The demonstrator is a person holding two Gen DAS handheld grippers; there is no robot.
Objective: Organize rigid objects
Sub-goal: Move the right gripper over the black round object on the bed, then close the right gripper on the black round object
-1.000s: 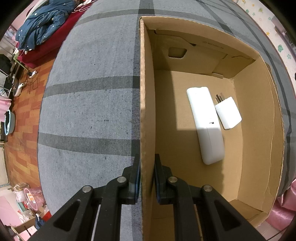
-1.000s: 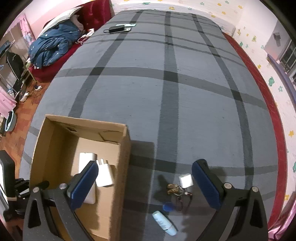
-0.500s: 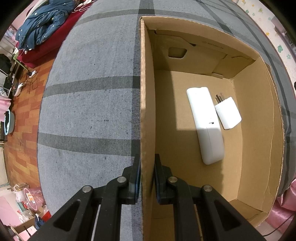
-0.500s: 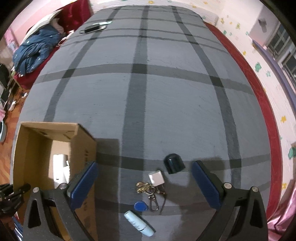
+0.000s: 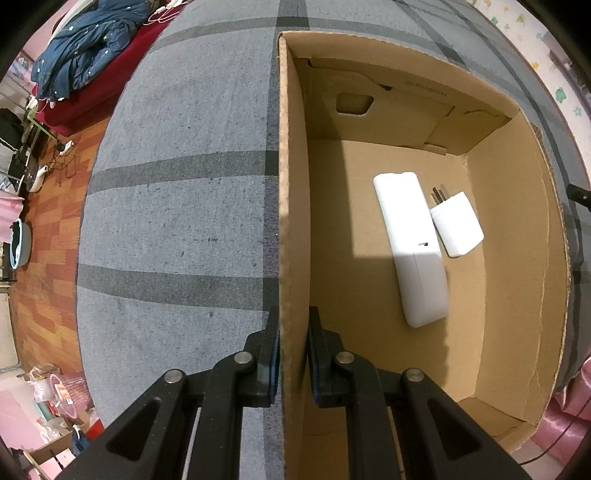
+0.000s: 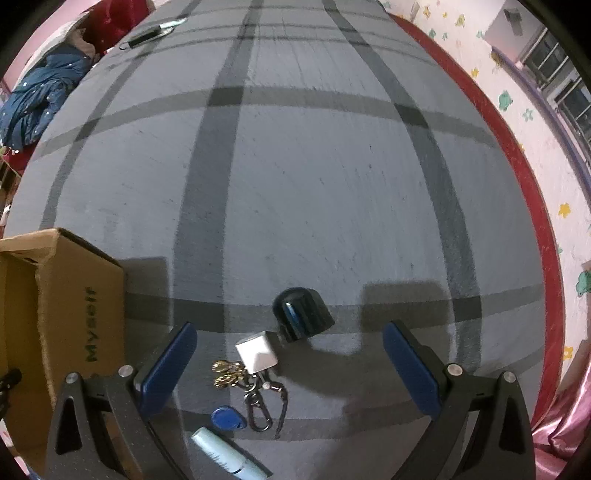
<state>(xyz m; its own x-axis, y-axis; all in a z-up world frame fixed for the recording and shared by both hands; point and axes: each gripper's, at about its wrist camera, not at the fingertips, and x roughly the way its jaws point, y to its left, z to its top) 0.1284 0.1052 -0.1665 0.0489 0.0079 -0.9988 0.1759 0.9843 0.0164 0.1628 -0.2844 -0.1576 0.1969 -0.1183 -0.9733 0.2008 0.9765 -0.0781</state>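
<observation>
My left gripper (image 5: 293,325) is shut on the near wall of the open cardboard box (image 5: 291,206), one finger outside and one inside. On the box floor lie a long white device (image 5: 410,247) and a white plug adapter (image 5: 456,223). My right gripper (image 6: 288,339) is open above the grey striped bedcover. Between its fingers lie a black rounded object (image 6: 301,314), a small white cube (image 6: 256,350), a key bunch with carabiner (image 6: 251,384), a blue key fob (image 6: 227,417) and a pale blue tube (image 6: 229,456). The box's outer wall (image 6: 74,325) shows at the left.
The bedcover (image 6: 314,166) stretches far ahead. A dark phone-like object (image 6: 146,35) lies at its far end. A blue jacket (image 5: 88,44) rests on a red sofa beside the bed. A red border (image 6: 528,206) and a wall run along the right.
The right gripper has moved rightward and lower, away from over the box and over the small objects. The black rounded object has come into view. The left gripper has not moved.
</observation>
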